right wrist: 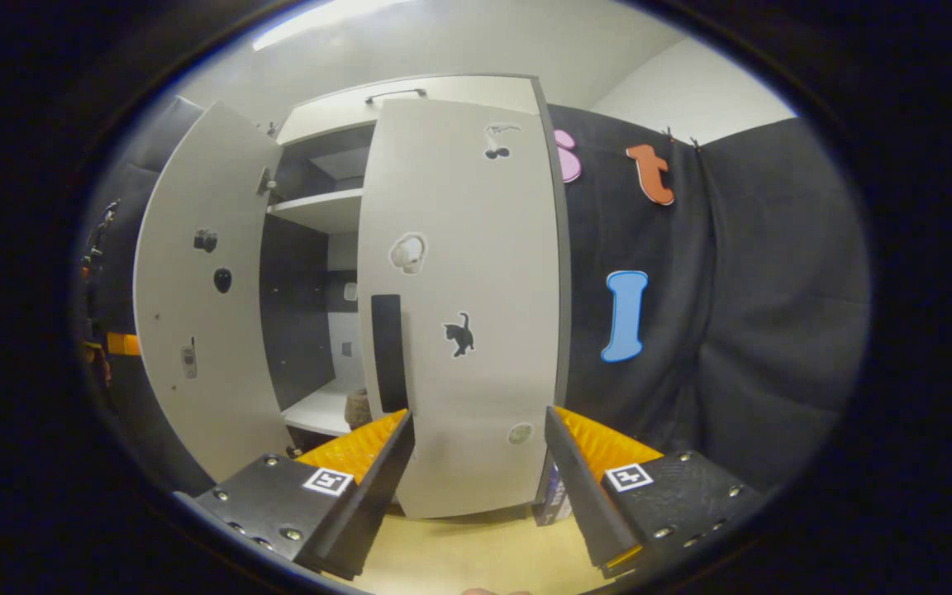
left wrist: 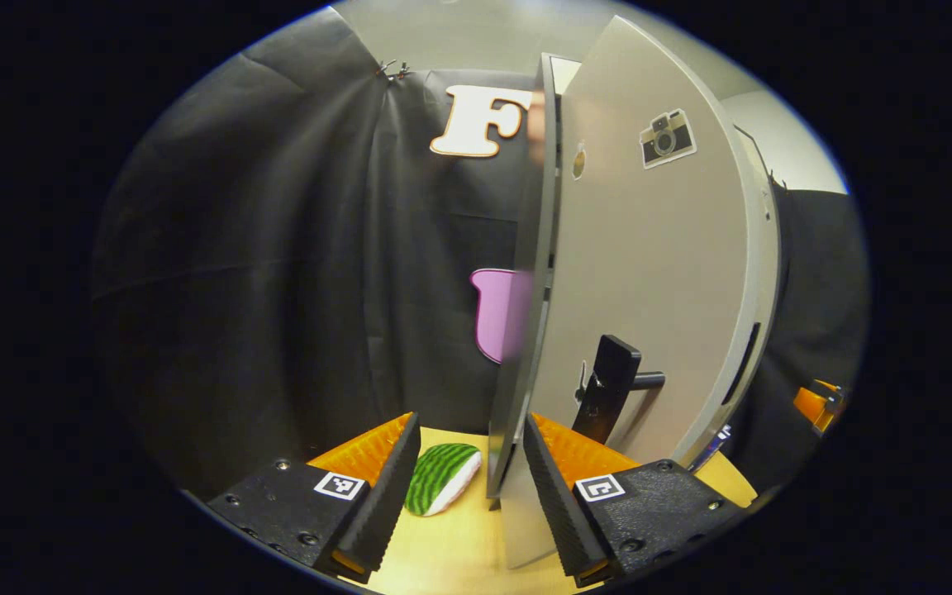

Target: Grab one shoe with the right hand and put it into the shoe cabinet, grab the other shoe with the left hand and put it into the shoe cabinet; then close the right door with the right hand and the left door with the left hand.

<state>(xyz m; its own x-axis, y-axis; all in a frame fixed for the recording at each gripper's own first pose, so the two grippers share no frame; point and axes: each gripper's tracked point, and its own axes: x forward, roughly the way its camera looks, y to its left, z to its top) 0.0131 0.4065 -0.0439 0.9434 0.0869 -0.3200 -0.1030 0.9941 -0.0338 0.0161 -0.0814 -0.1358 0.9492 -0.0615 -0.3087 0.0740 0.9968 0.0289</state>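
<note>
The left gripper (left wrist: 471,487) has its jaws spread wide, with one finger (left wrist: 377,487) at 7 o'clock and the other at 5 o'clock of the left gripper view. The right gripper (right wrist: 478,487) is also spread wide, its fingers (right wrist: 583,496) at 7 and 5 o'clock, pressing on nothing.

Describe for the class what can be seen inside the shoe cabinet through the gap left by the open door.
Inside the shoe cabinet, an upper shelf, dark back panel and a small brownish object on the lower shelf show. The right door covers the rest.
</note>
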